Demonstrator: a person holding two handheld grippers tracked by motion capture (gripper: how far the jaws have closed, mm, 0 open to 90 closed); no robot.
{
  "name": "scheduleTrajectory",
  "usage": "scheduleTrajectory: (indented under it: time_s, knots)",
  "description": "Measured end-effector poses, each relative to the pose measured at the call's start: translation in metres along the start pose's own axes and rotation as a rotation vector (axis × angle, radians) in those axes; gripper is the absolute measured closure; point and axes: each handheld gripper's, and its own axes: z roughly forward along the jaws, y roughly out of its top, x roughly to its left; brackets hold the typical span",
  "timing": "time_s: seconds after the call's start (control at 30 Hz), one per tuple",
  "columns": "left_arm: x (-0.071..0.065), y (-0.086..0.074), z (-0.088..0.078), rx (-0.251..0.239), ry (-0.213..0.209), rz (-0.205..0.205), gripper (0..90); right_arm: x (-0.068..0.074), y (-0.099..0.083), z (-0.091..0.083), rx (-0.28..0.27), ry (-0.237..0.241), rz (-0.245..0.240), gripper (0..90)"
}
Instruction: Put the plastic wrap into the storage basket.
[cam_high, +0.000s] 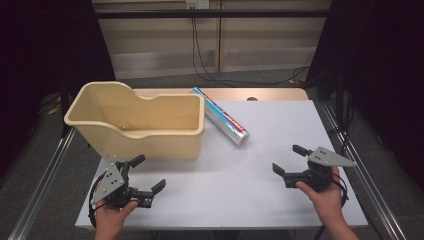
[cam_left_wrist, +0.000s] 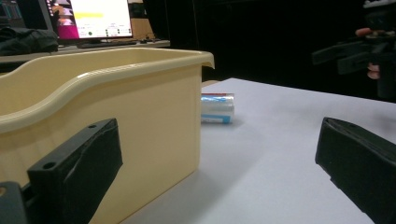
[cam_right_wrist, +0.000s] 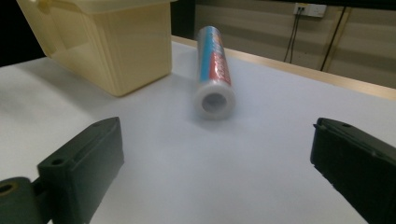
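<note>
Both grippers, left (cam_high: 142, 175) and right (cam_high: 292, 160), sit near the tabletop's front edge with jaws spread wide, gripping nothing. Toward the back edge lies a wrapped roll (cam_high: 220, 116), just beside the cream tub's (cam_high: 150, 142) right wall, its long axis running diagonally from the back toward the front right. It looks light, stiff and slick, so best pinched across mid-length.

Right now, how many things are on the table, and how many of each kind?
Cream plastic tubs: 1
Shiny rolls of wrap with a blue and red label: 1
Black two-jaw grippers held by hands, left gripper and right gripper: 2
Total: 4
</note>
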Motion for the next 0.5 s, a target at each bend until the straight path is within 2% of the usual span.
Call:
scheduleTrajectory:
  time_s: [0.13, 0.17, 0.2, 0.23, 0.27, 0.3, 0.33, 0.37, 0.43, 0.47, 0.5]
  knots:
    - [0.000, 0.000, 0.001, 0.001, -0.009, -0.004, 0.5, 0.003, 0.022, 0.027, 0.024, 0.012, -0.037, 4.0]
    - [0.000, -0.001, 0.002, -0.001, -0.013, -0.007, 0.5, 0.003, 0.022, 0.027, 0.024, 0.012, -0.037, 4.0]
    - [0.000, -0.001, 0.002, 0.003, -0.015, -0.002, 0.5, 0.003, 0.033, 0.042, 0.046, 0.022, -0.043, 4.2]
    - [0.000, -0.001, 0.002, 0.004, -0.019, 0.000, 0.5, 0.003, 0.033, 0.042, 0.046, 0.022, -0.043, 4.2]
    - [0.000, -0.001, 0.002, 0.004, -0.021, 0.001, 0.5, 0.004, 0.037, 0.051, 0.063, 0.026, -0.049, 4.3]
    - [0.000, -0.001, 0.002, 0.003, -0.022, -0.001, 0.6, 0.005, 0.046, 0.068, 0.102, 0.034, -0.071, 4.2]
    - [0.000, -0.001, 0.002, 0.004, -0.026, -0.002, 0.7, 0.006, 0.051, 0.077, 0.129, 0.039, -0.075, 4.2]
    - [0.000, -0.001, 0.002, 0.004, -0.026, -0.002, 0.6, 0.006, 0.051, 0.077, 0.129, 0.039, -0.075, 4.2]
    - [0.000, -0.001, 0.001, 0.009, -0.029, 0.002, 0.7, 0.007, 0.059, 0.096, 0.163, 0.060, -0.062, 4.8]
    - [0.001, -0.001, 0.001, 0.009, -0.032, 0.001, 0.6, 0.006, 0.065, 0.115, 0.205, 0.063, -0.073, 4.9]
    - [0.001, -0.001, 0.001, 0.007, -0.033, -0.001, 0.6, 0.006, 0.065, 0.115, 0.205, 0.063, -0.073, 4.9]
